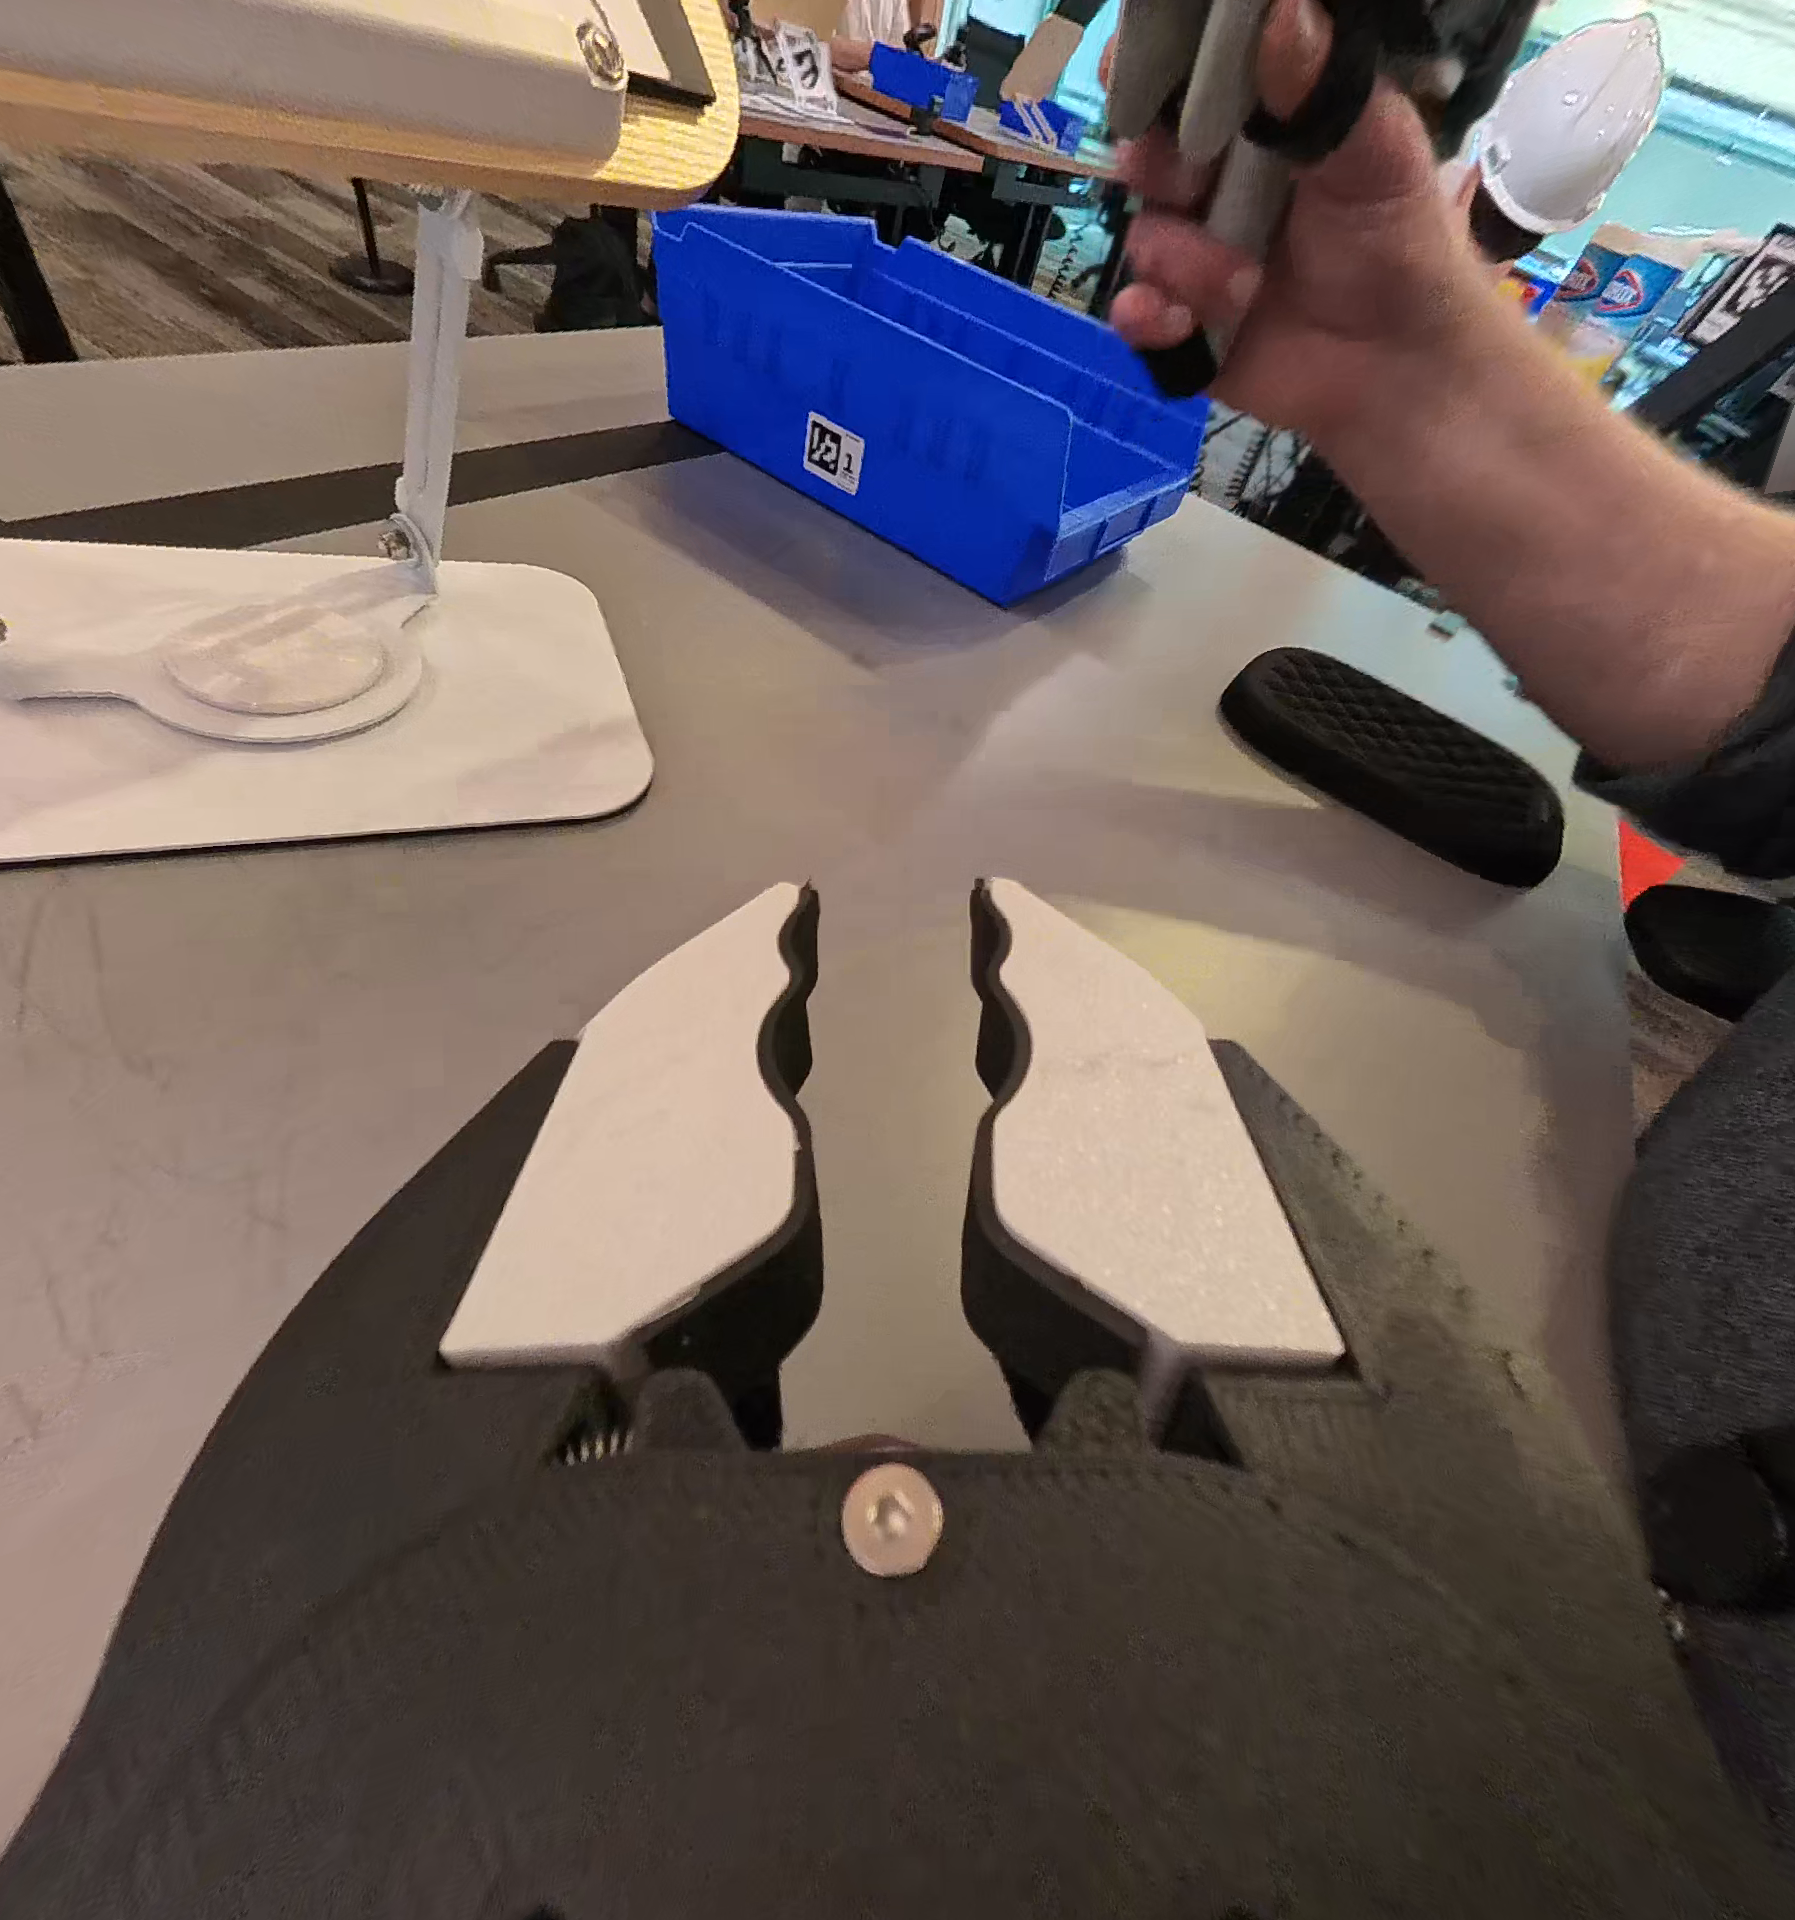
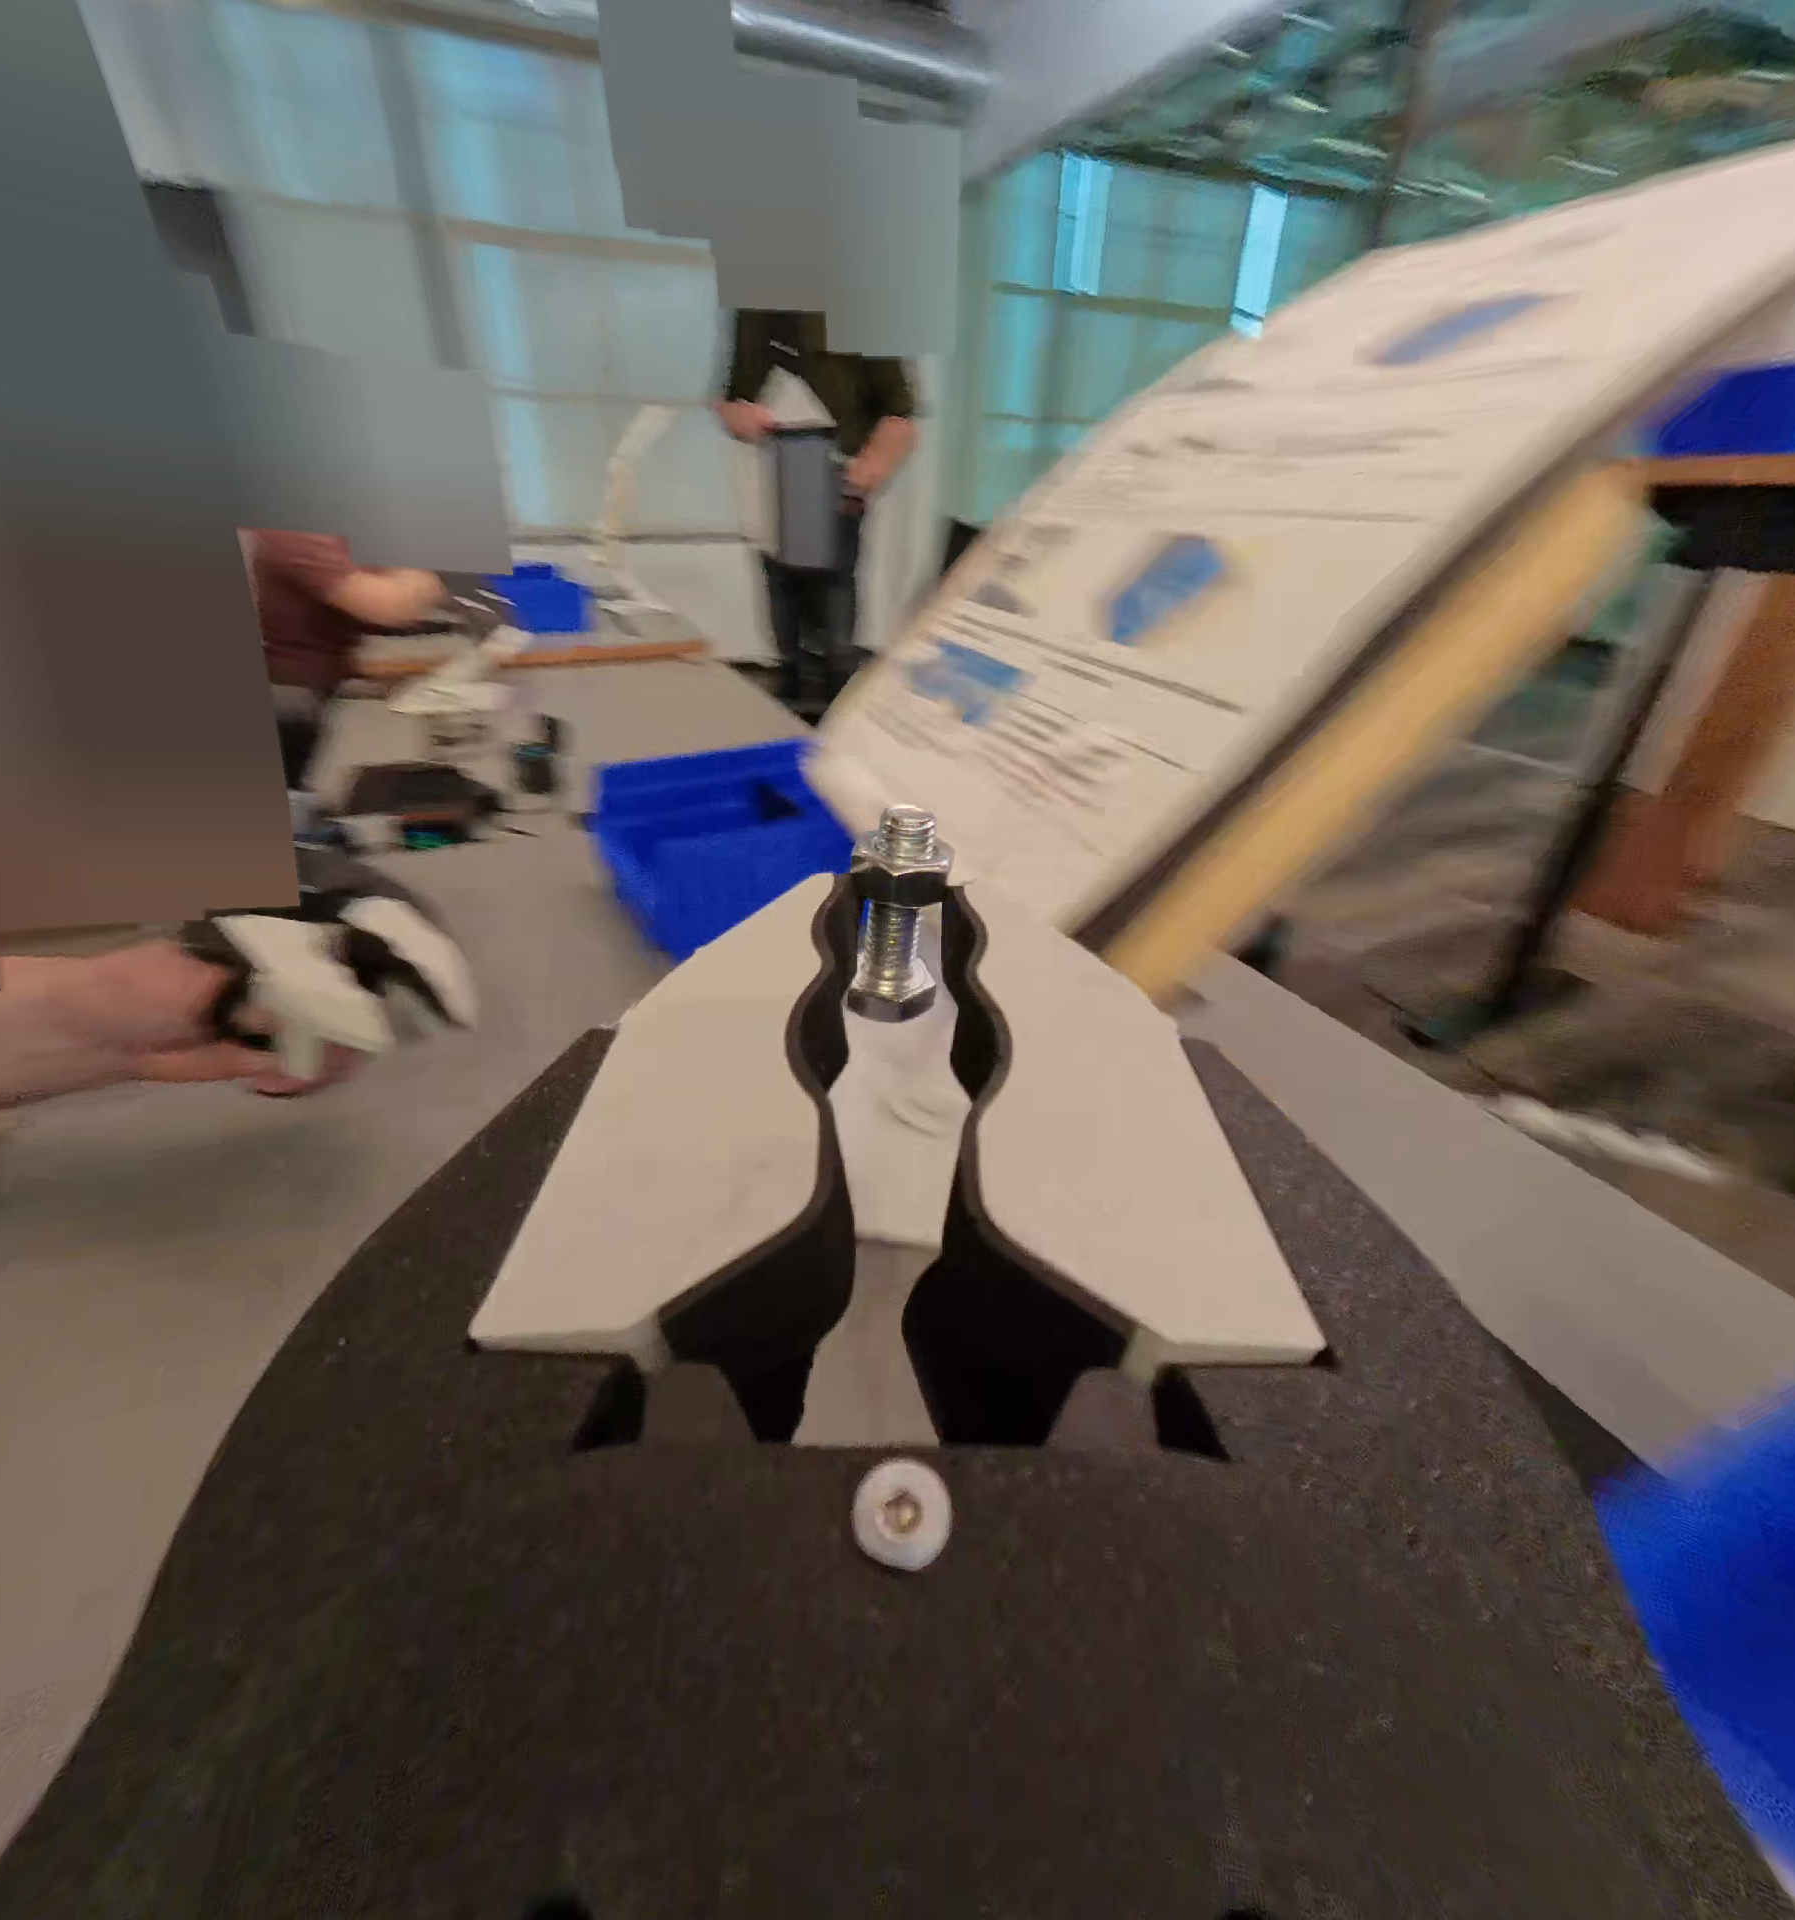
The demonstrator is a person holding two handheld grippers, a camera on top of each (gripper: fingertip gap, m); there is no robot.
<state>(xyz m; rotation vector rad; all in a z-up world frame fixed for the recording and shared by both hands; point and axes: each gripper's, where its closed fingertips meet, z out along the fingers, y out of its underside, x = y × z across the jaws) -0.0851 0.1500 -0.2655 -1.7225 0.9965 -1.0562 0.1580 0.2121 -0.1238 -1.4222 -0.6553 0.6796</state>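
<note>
Leftmost, item one: a white stand with a flat rounded base sat on the grey table, its hinged arm rising to a tilted board.

Item two: your left hand-held gripper hovered low over bare table, its white fingers parted with nothing between them.

Item three: a blue bin stood farther back, near the middle of the table, bearing a small black-and-white sticker.

Item four: a black quilted pad lay to the right, apart from the bin.

Item five: your right hand was raised above the bin, carrying the right hand-held gripper. Its jaws were nearly closed, and its dark pads pressed on a hex nut threaded on a silver bolt, which stood upright between the tips, head toward the camera.

As to progress, you had the bolt lifted clear of the table, not set down anywhere.
</note>
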